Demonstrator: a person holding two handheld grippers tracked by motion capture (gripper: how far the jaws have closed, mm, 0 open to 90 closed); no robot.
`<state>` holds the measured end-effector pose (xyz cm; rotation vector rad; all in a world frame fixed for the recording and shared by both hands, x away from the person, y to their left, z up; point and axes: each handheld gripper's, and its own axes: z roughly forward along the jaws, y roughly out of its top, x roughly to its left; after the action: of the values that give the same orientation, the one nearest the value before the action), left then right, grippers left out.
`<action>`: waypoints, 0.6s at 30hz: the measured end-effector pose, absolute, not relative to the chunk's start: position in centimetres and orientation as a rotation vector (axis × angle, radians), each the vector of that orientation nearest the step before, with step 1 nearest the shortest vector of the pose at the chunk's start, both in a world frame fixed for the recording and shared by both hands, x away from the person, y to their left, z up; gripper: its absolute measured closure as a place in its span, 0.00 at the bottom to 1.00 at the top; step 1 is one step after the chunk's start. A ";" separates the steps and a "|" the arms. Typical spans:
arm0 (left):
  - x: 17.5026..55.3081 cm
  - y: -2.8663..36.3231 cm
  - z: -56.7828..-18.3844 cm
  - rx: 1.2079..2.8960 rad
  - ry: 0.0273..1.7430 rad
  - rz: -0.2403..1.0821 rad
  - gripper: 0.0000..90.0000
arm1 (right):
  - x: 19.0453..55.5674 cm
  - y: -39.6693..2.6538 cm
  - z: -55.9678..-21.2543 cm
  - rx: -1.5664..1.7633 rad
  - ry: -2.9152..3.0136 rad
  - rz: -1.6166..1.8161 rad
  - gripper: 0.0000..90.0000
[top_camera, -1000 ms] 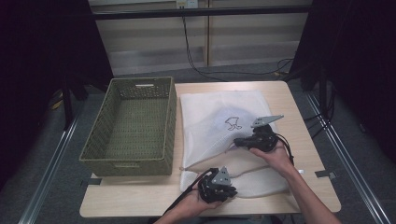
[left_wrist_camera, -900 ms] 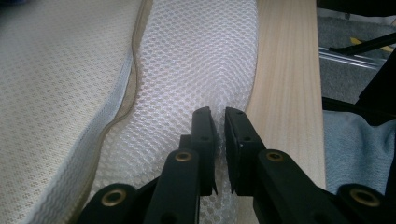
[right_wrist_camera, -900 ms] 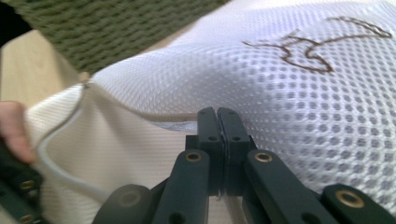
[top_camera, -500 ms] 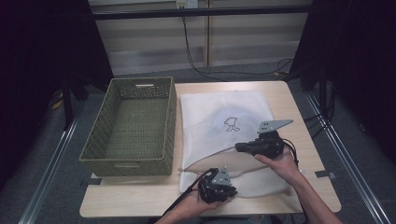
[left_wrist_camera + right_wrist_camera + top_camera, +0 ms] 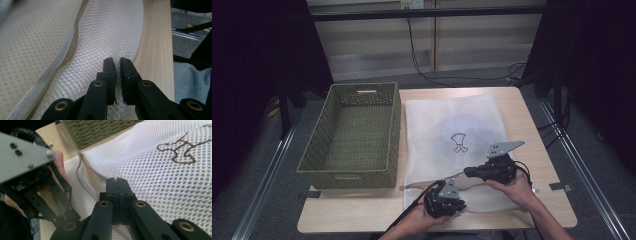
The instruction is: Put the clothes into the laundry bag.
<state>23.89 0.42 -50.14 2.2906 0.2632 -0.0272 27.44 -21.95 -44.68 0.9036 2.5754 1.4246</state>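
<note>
With both grippers, left (image 5: 451,199) and right (image 5: 471,172), clenched on the near edge of the mesh bag (image 5: 452,125) lying just right of the basket (image 5: 349,137), an uneven pull could likely slip the thin mesh free or drag it askew.

No readable text, only a brown embroidered emblem (image 5: 458,142) on the white mesh bag (image 5: 447,125).

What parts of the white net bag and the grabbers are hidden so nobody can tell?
- Mesh bag: inside unreadable; high view too small.
- Left gripper: whether it pinches mesh; its jaws hide the gap.
- Right gripper: what it nips; closed jaws cover it.
- Basket: near inner wall hidden behind its rim, high view.
</note>
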 end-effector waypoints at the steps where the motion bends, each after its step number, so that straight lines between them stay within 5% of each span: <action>1: 23.9 0.4 -50.1 2.298 0.262 -0.028 0.93 | 27.4 -22.0 -44.8 0.906 2.580 1.419 1.00; 18: 24.2 0.3 -50.1 2.296 0.268 -0.051 0.93 | 26.7 -21.9 -47.8 0.943 2.659 1.334 1.00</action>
<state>24.18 0.31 -50.14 2.2960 0.2681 -0.0509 26.74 -21.87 -47.82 0.9434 2.6588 1.3341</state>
